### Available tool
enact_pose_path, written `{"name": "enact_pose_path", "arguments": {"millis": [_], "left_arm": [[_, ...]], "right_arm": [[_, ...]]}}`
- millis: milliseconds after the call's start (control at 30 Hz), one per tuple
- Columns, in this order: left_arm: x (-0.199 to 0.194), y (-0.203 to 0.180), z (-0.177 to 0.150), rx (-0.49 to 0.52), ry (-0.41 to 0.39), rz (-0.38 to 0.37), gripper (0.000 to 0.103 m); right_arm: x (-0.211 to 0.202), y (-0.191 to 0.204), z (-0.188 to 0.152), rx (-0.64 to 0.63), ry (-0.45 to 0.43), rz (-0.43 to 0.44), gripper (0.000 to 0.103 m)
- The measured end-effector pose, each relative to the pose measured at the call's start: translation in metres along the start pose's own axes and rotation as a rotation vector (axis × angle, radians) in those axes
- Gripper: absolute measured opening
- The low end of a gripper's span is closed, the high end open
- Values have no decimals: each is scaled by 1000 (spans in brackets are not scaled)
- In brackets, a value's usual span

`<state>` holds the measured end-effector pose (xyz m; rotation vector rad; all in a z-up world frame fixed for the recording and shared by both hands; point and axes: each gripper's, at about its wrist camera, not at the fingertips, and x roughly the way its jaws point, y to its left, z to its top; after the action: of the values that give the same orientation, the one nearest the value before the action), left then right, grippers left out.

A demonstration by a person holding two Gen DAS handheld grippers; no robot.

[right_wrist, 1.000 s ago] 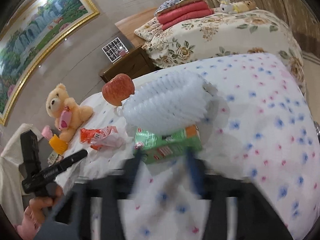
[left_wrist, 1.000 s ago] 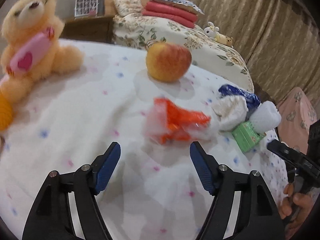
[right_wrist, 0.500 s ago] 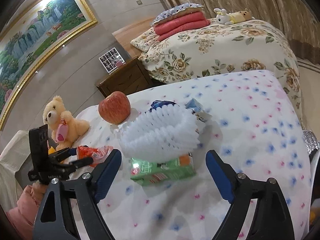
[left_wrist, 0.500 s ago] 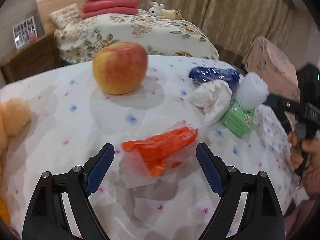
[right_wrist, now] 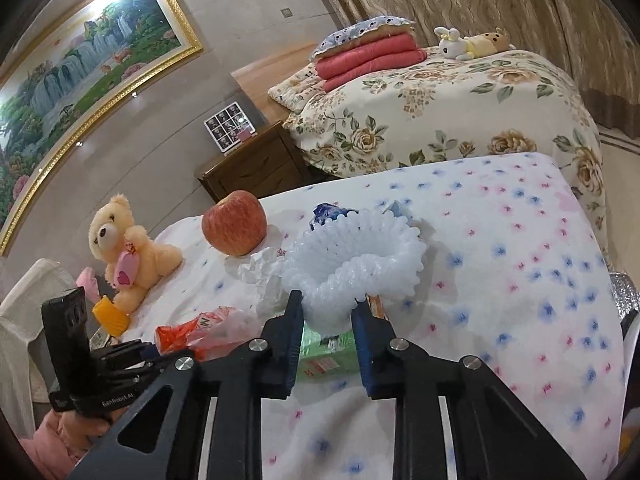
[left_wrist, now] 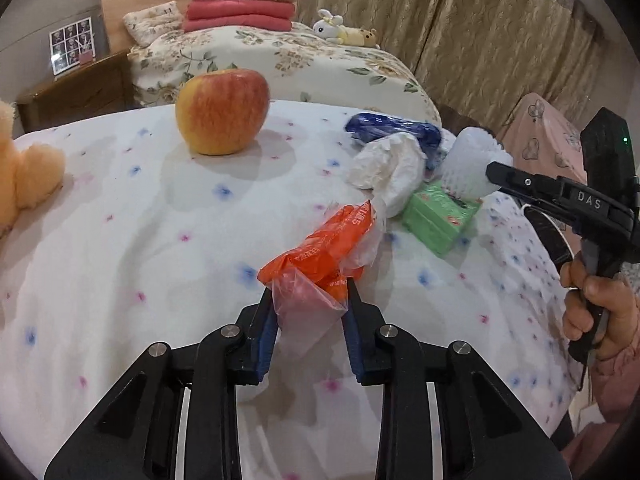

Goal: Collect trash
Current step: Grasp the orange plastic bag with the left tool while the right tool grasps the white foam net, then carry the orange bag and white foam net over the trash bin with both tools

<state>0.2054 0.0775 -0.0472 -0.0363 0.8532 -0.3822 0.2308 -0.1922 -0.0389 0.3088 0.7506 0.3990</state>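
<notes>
1. From the left wrist we see our left gripper (left_wrist: 308, 304) closing on the orange plastic wrapper (left_wrist: 320, 248) lying on the table (left_wrist: 120, 260).
2. Only the right wrist view shows our right gripper (right_wrist: 327, 322) closing on the white foam fruit net (right_wrist: 352, 264) atop the green carton (right_wrist: 326, 354).

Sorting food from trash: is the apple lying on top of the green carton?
No, the apple sits alone on the bedspread, well apart from the green carton.

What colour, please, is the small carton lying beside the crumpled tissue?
Green carton with some red print, clearest in the left wrist view.
</notes>
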Motion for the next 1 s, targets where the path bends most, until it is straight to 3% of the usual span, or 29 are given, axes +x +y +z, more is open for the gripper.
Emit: {"name": "enact_pose_path", "arguments": {"millis": [467, 1000], "left_arm": [[-14, -75, -24, -107, -48, -58, 25], [8, -164, -23, -33, -11, -126, 25]], "right_arm": [[-60, -37, -37, 57, -7, -11, 23], [-115, -91, -63, 129, -37, -70, 23]]}}
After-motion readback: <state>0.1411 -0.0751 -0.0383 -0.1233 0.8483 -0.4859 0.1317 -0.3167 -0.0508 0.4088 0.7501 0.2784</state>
